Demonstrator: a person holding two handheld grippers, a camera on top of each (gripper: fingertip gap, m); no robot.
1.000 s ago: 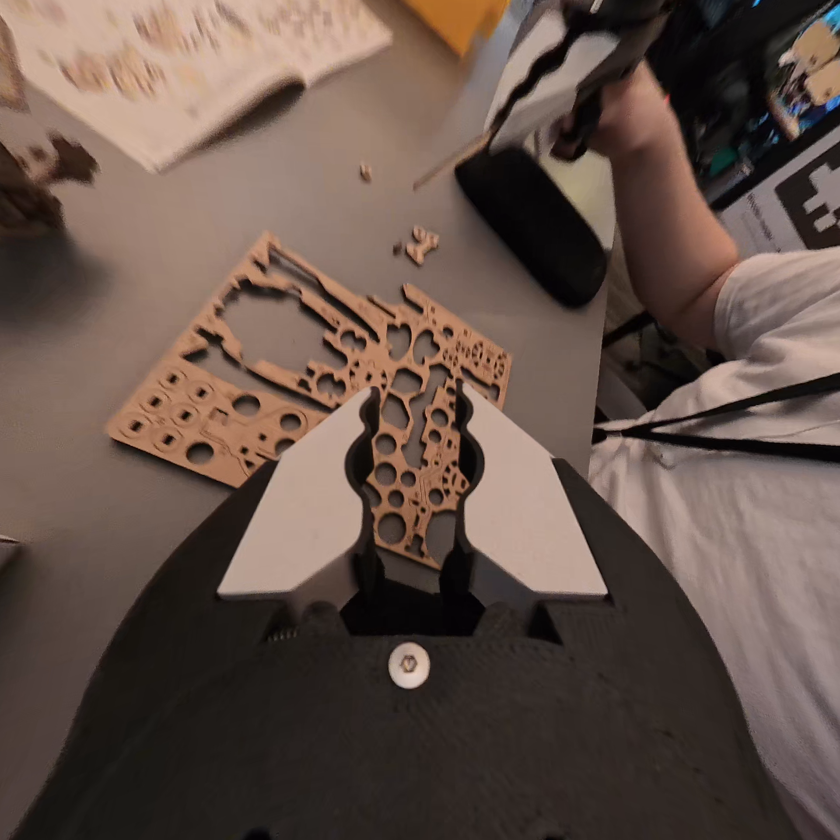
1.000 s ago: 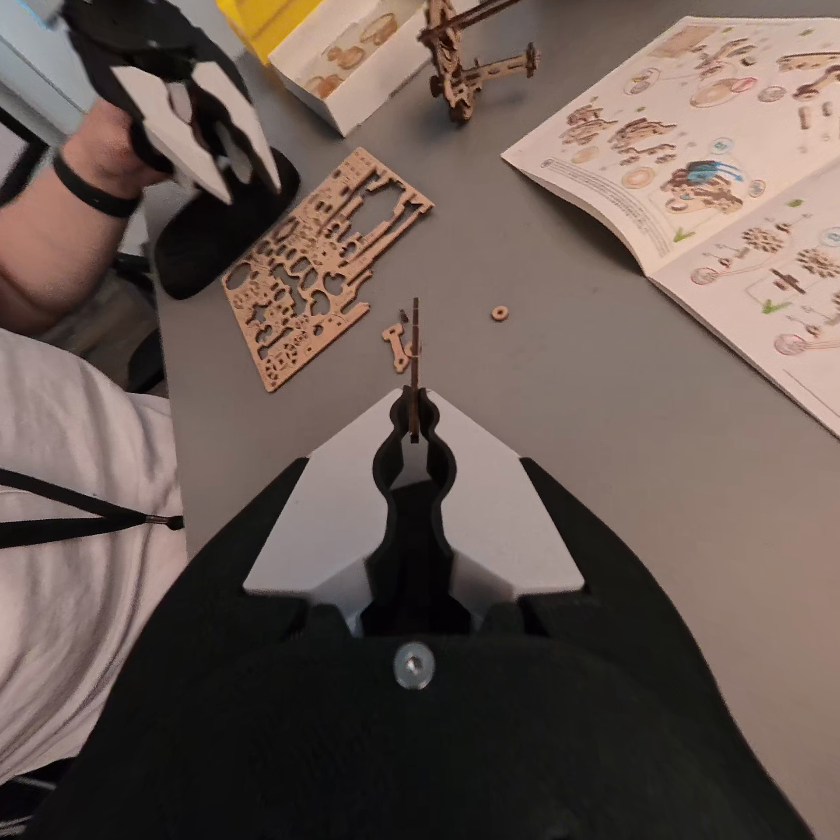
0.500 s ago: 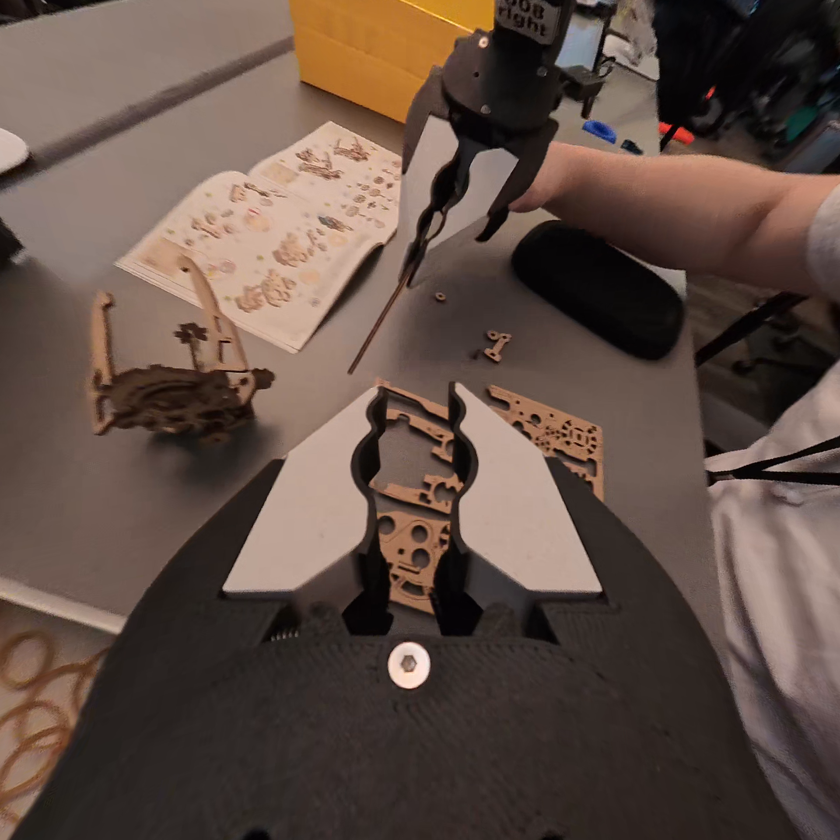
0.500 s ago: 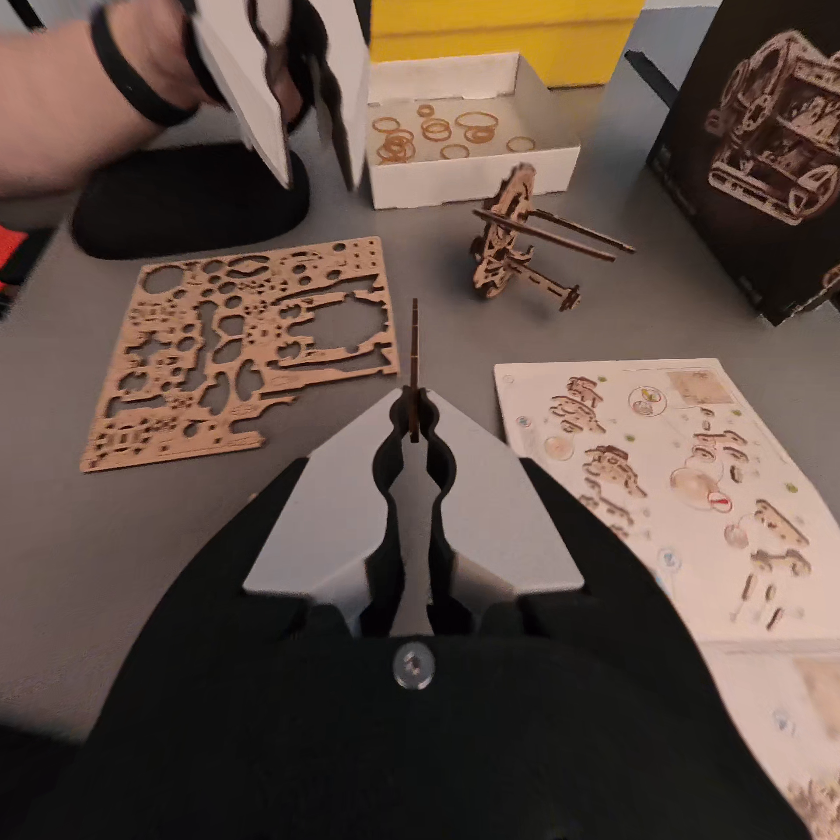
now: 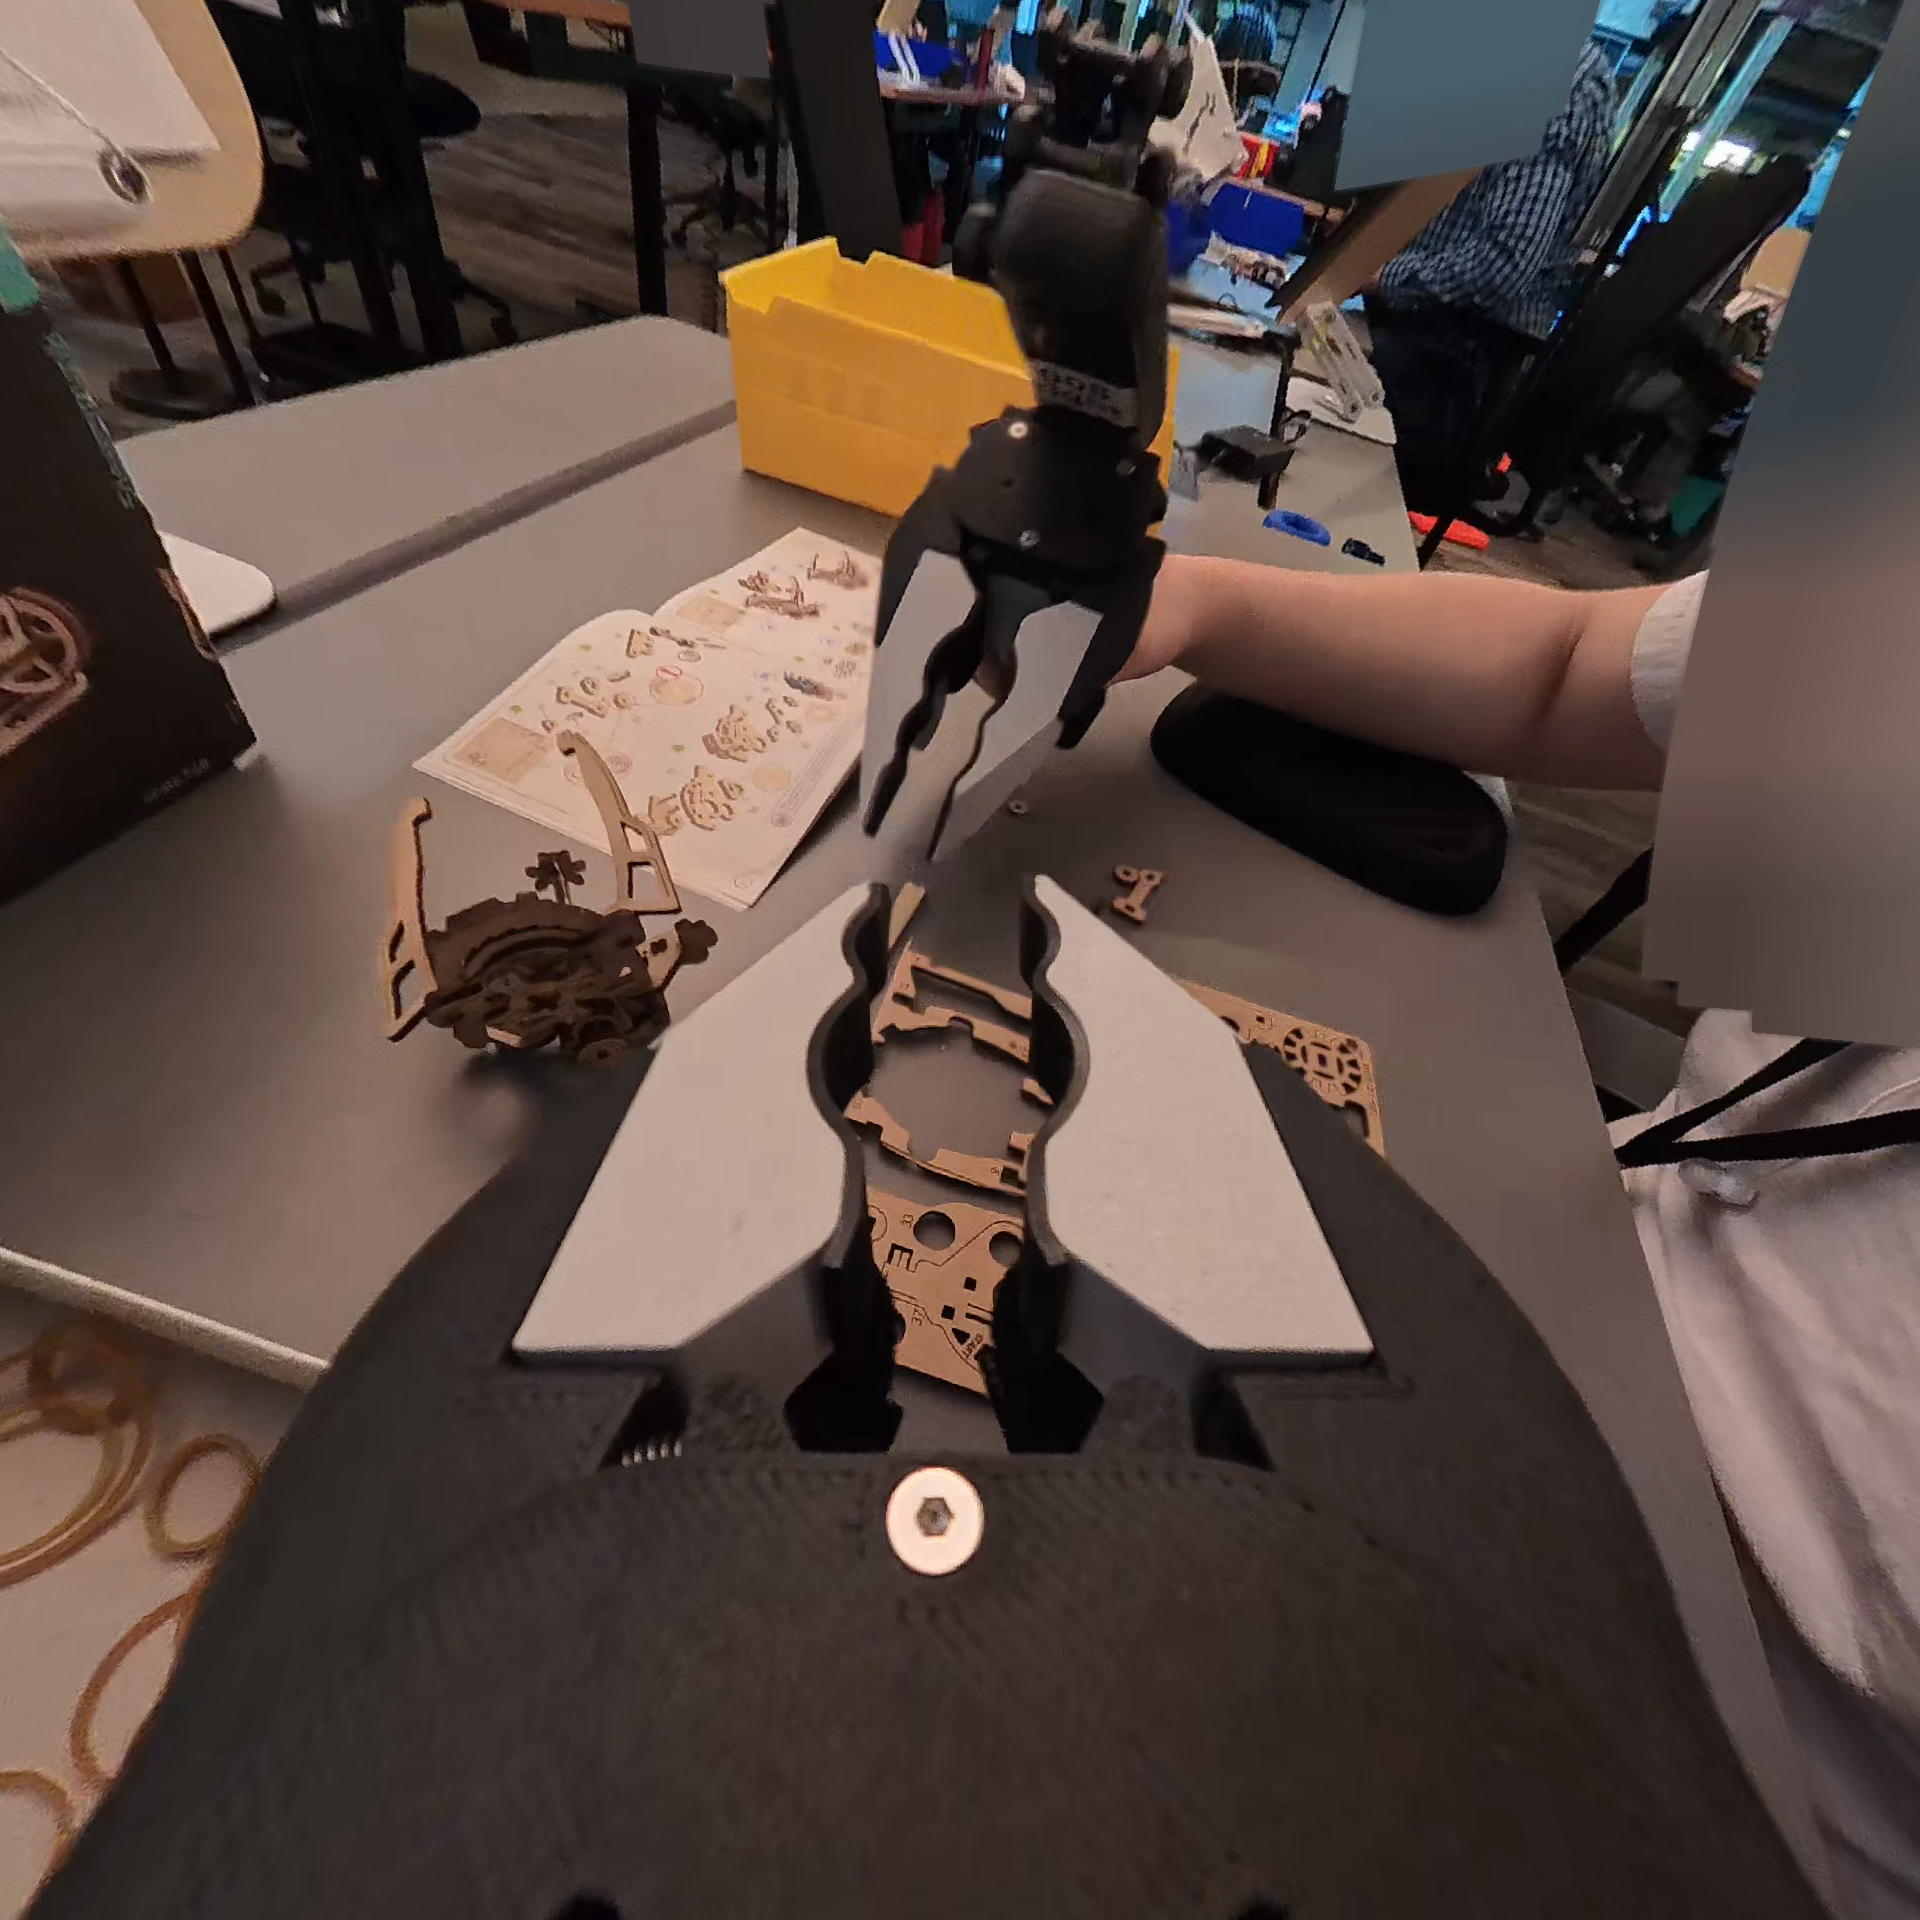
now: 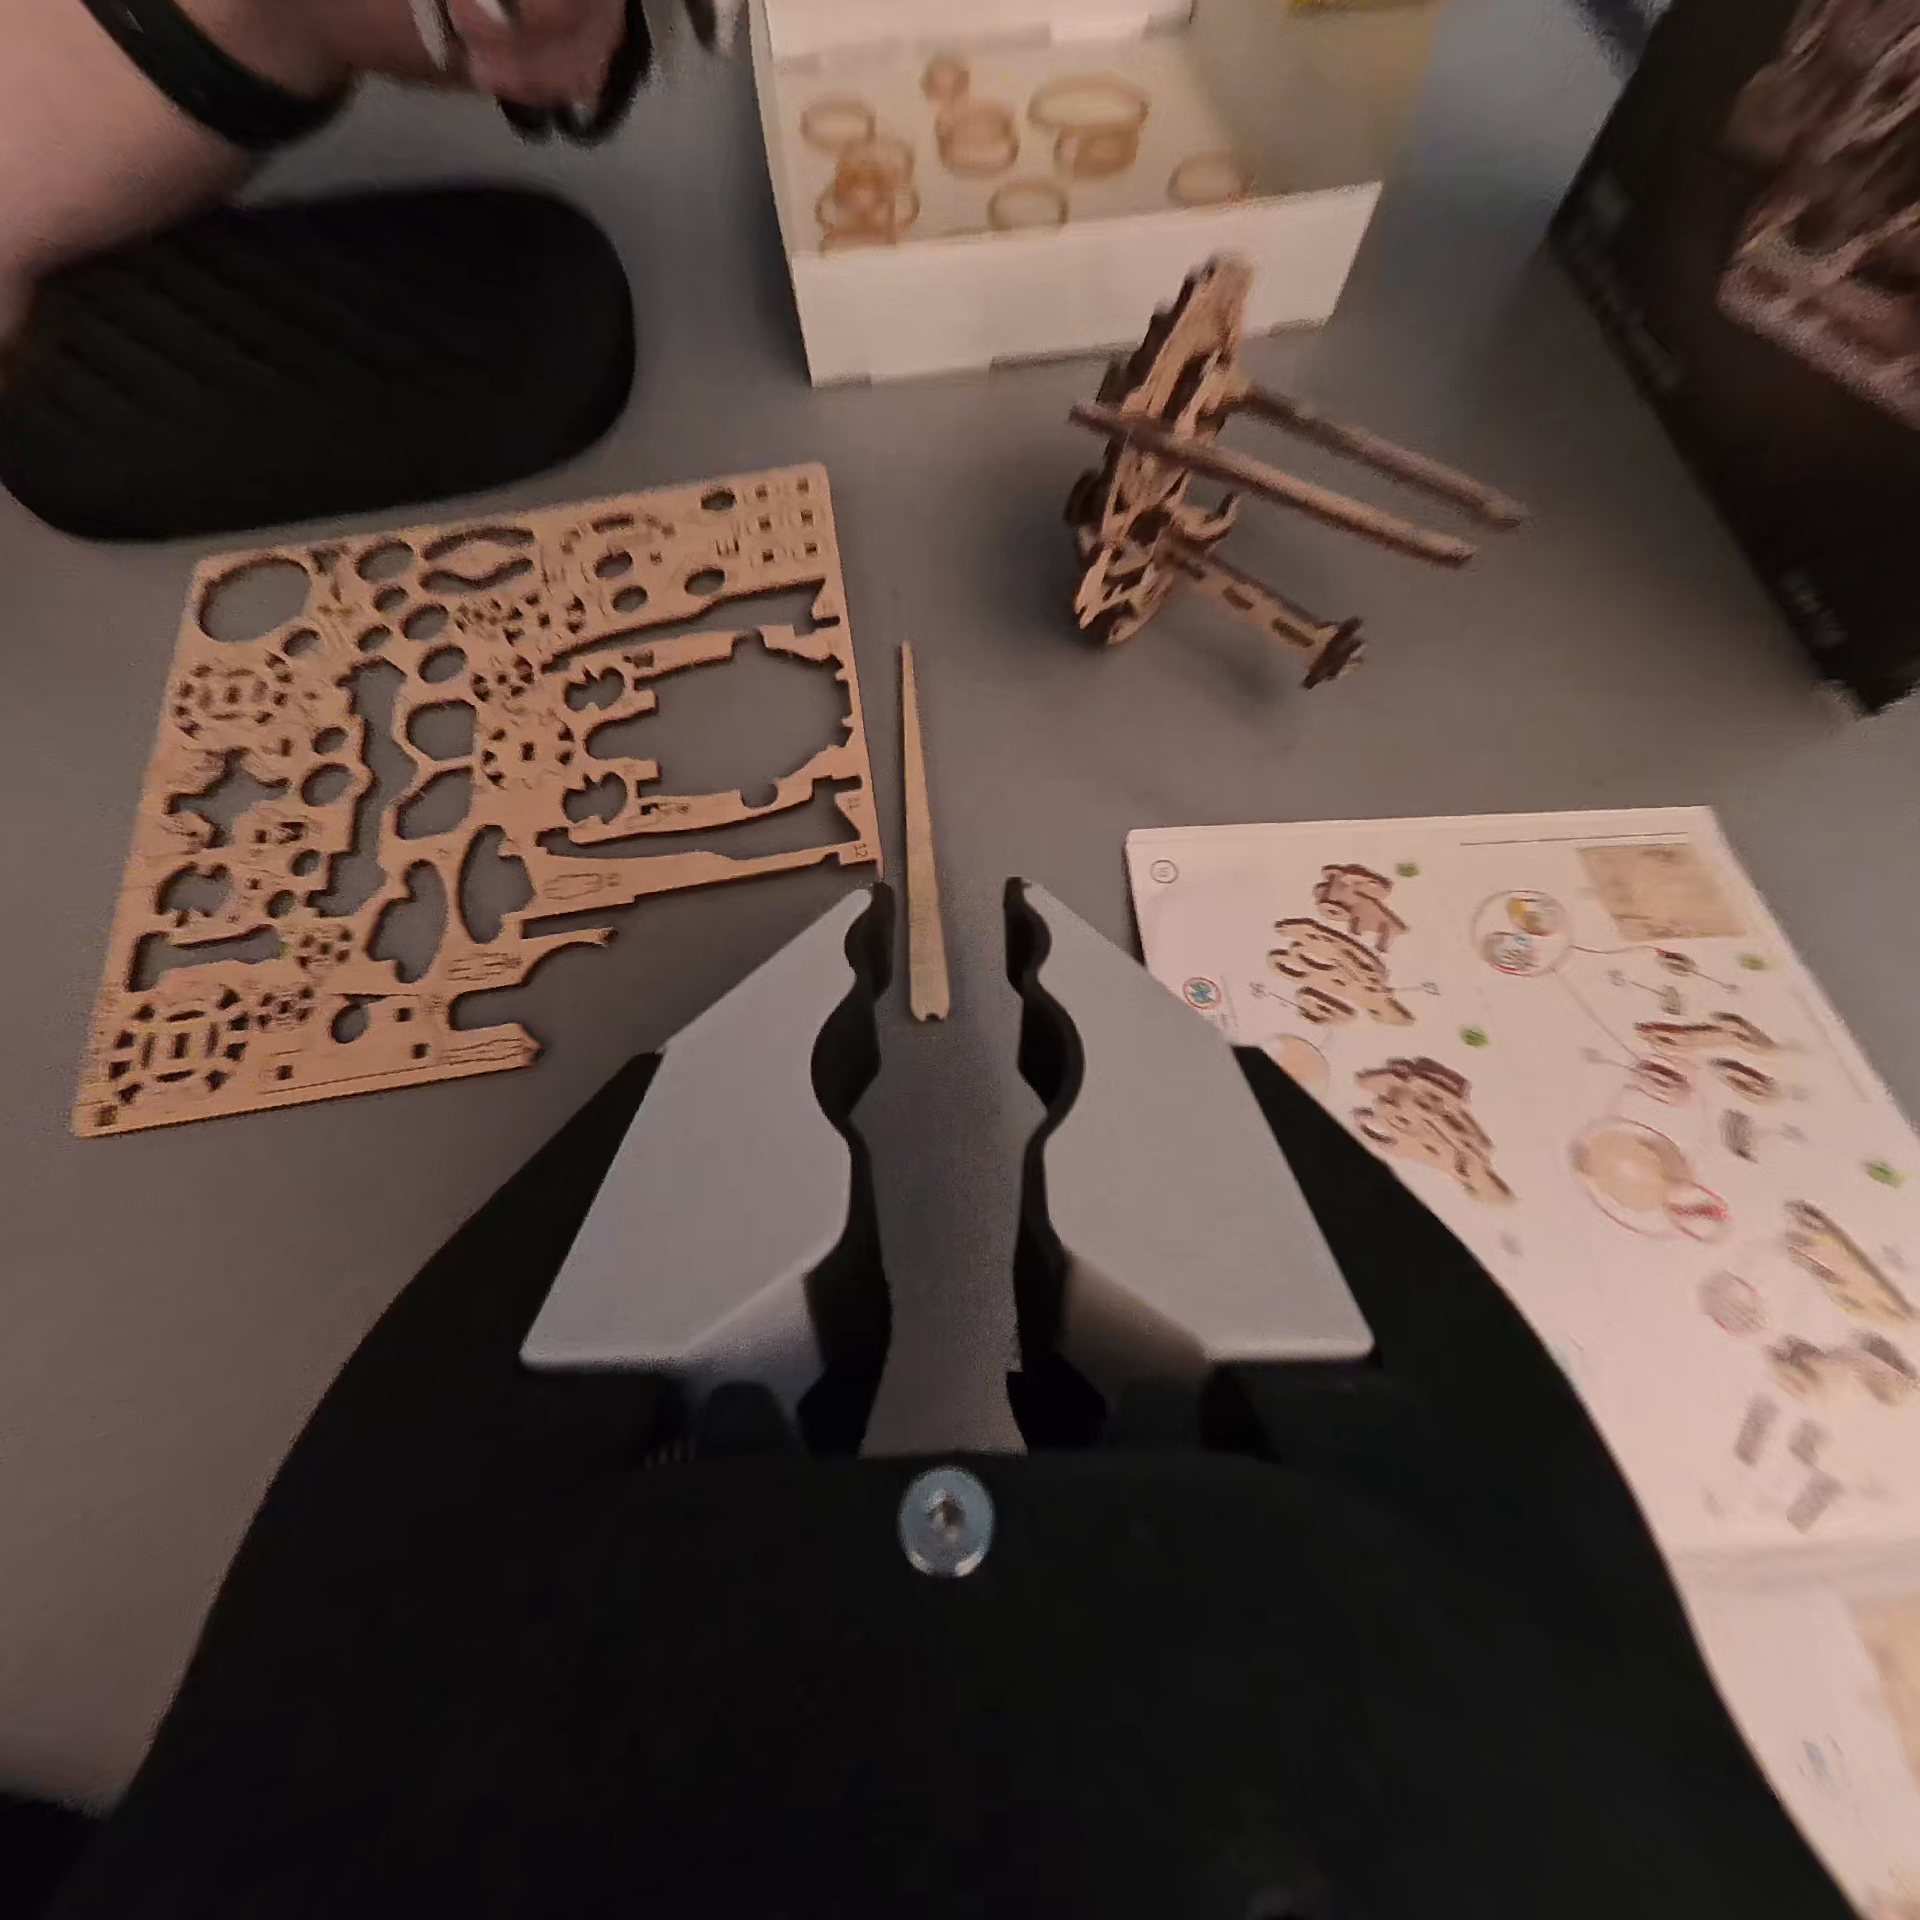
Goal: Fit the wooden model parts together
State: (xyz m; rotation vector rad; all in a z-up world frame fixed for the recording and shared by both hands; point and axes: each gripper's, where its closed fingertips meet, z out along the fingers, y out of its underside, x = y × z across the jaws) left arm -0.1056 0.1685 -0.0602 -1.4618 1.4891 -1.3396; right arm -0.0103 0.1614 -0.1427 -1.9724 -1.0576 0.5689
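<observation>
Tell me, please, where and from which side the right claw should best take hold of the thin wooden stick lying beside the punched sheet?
Probably at its wider near end. The thin wooden stick lies flat, tapering away from the right claw, whose jaws stand open to either side of that end. Come straight down from above, closing across its width; the punched sheet lies close on one side, so a sideways approach looks cramped.

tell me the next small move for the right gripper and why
Probably re-grip: lower the right gripper and shut it on the thin wooden stick. Its jaws stand open and empty, the stick lies flat on the table just ahead between them, and the half-built wooden model waits beyond.
</observation>
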